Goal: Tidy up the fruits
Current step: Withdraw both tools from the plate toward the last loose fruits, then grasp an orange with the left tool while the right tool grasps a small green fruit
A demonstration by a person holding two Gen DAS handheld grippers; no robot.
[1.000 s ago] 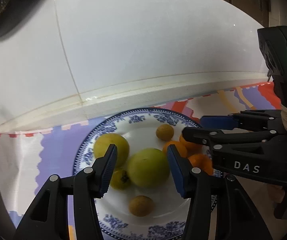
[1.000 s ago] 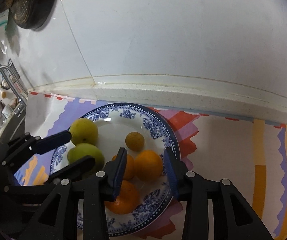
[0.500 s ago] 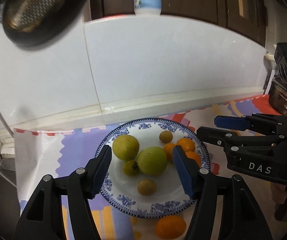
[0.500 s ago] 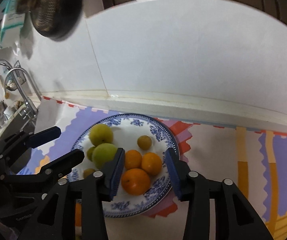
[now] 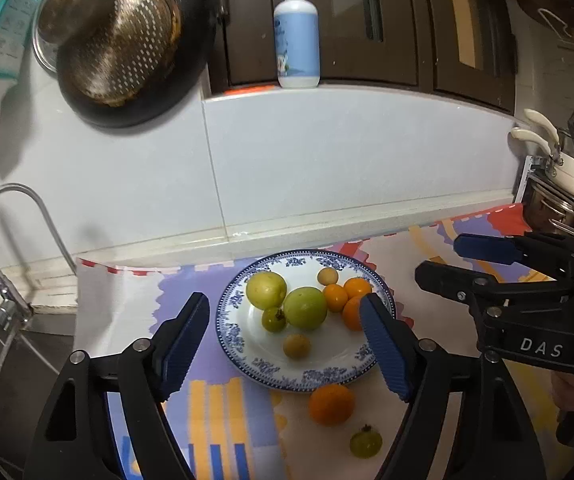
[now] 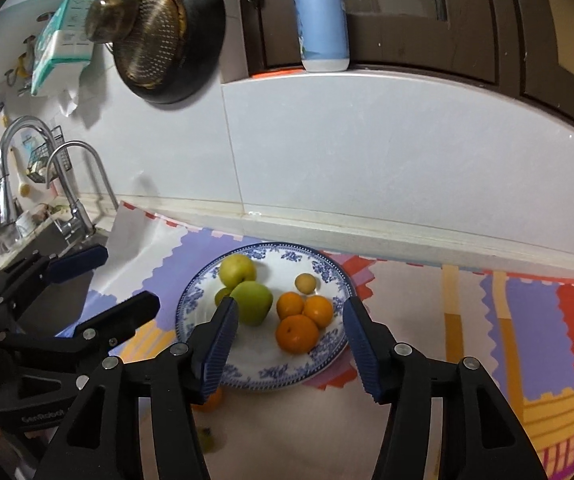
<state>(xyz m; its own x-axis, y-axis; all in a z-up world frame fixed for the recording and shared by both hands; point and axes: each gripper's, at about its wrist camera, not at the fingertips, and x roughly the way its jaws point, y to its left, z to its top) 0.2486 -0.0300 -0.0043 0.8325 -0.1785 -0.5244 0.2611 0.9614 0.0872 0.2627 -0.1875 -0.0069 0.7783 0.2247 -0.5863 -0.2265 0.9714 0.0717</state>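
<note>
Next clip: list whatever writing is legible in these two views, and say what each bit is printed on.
"DAS": white letters on the black body of the right tongs, seen in the left wrist view.
"GenRobot": faint letters on the black body of the left tongs, seen in the right wrist view.
Pump bottle: label print too blurred to read.
Teal-and-white package hanging on the wall: print too small to read.

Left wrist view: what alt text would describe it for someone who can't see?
A blue-patterned plate of green, yellow and orange fruit sits on a colourful mat, framed by the opening, empty left claw. An orange and a small green fruit lie off the plate.
</note>
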